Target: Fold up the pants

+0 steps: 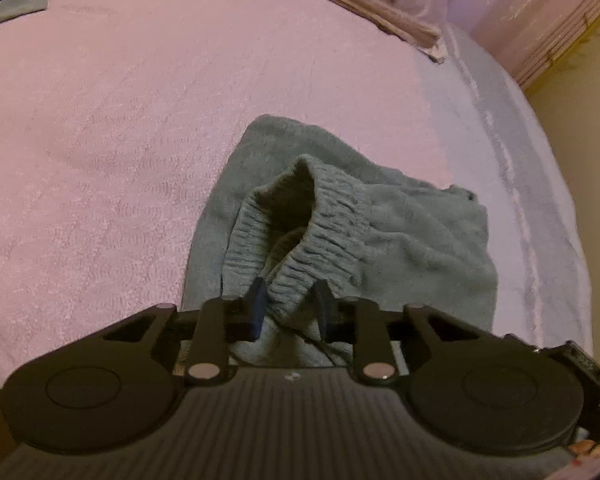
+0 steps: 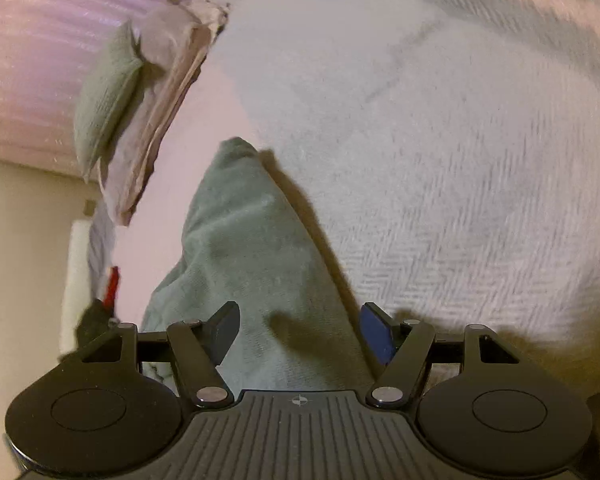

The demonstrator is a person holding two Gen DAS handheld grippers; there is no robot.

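The pants, a soft grey-green pair, lie bunched on the pale bedspread near its edge, and my left gripper is clamped on their ribbed elastic waistband: both dark pads press into a pinch of the gathered fabric, which stands up in a loose hollow loop just ahead of the fingers. The rest of the cloth spreads flat beneath and to the right of that loop. On my right-hand camera I see the same pants as a long fold running away from me across the bedspread, and my right gripper hangs over it with its jaws spread wide; the cloth sits between and below the pads, but neither pad presses on it as far as I can judge, since that picture is smeared. Farther off, by the bed's edge, sits a stack of folded pinkish cloth with a small green cushion leaning against it, well apart from the pants.
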